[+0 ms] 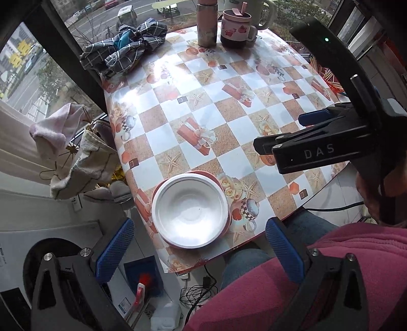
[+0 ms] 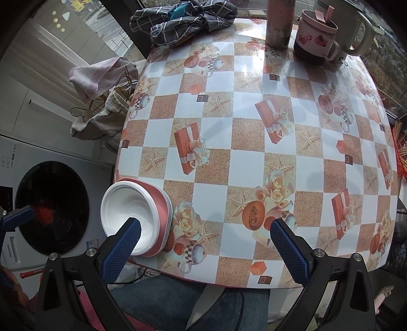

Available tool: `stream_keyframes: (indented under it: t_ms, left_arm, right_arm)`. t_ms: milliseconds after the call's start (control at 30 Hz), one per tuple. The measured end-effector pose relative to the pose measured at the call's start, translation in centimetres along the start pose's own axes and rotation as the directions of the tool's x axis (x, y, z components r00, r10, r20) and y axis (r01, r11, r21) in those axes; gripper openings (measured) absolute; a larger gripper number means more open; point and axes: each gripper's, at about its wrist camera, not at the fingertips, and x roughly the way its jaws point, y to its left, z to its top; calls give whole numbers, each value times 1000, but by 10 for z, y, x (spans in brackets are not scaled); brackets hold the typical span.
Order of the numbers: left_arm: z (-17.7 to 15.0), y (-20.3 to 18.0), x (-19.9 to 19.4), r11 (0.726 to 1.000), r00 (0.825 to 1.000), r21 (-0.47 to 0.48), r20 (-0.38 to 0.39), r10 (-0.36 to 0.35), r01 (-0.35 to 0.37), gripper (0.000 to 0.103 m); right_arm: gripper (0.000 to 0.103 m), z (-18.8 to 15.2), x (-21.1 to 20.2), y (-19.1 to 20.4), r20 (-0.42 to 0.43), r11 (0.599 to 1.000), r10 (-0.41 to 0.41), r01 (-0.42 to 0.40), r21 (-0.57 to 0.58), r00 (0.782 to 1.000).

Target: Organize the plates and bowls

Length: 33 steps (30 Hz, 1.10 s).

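Note:
A white bowl (image 1: 190, 211) sits stacked on pink plates (image 1: 221, 183) at the near left corner of the checkered table (image 1: 198, 107). My left gripper (image 1: 201, 242) is open and empty, hovering above the stack with a blue pad on either side. My right gripper (image 2: 206, 244) is open and empty, low over the table's near edge; its left pad (image 2: 124, 247) overlaps the white bowl (image 2: 127, 214) in view, and the pink plates (image 2: 162, 211) show beneath the bowl. In the left wrist view the right gripper (image 1: 287, 135) hangs over the table's right side.
A checked cloth (image 2: 183, 20), a metal flask (image 2: 278, 23), a lidded pink mug (image 2: 315, 35) and a kettle (image 2: 361, 33) stand along the far edge. Towels (image 2: 101, 101) hang left of the table. A washing machine (image 2: 51, 203) stands below left. My knees (image 2: 190, 303) are under the near edge.

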Motion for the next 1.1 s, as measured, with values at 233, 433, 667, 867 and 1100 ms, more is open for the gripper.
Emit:
stream_keyframes:
  t_ms: [233,433,667,867,1100]
  left_arm:
    - [0,0,0,1000,1000,-6,-6,5,-5,103]
    - [-1,2,0,1000,1000,-5,-6,8,-8,103]
    - [-3,5,0,1000,1000,-14,-11,12,-12,103]
    - [-5,6,1,1000,1000,-26,-17,12,-13,103]
    - [-6,7,2,999,1000,-31,-20,12,-13,103]
  right_arm:
    - [102,0,1,1,-5,1000,0,0,0,1000]
    - [102,-1,2,2,-7,1000,-4,4,3,1000]
    - [102,1,4,8,-15,1000,-1,0,-28,1000]
    - [102,1,5,12,-21,999,3,-3,-40,1000]
    - [102,1,5,13,-20,999,3,-4,-44,1000]
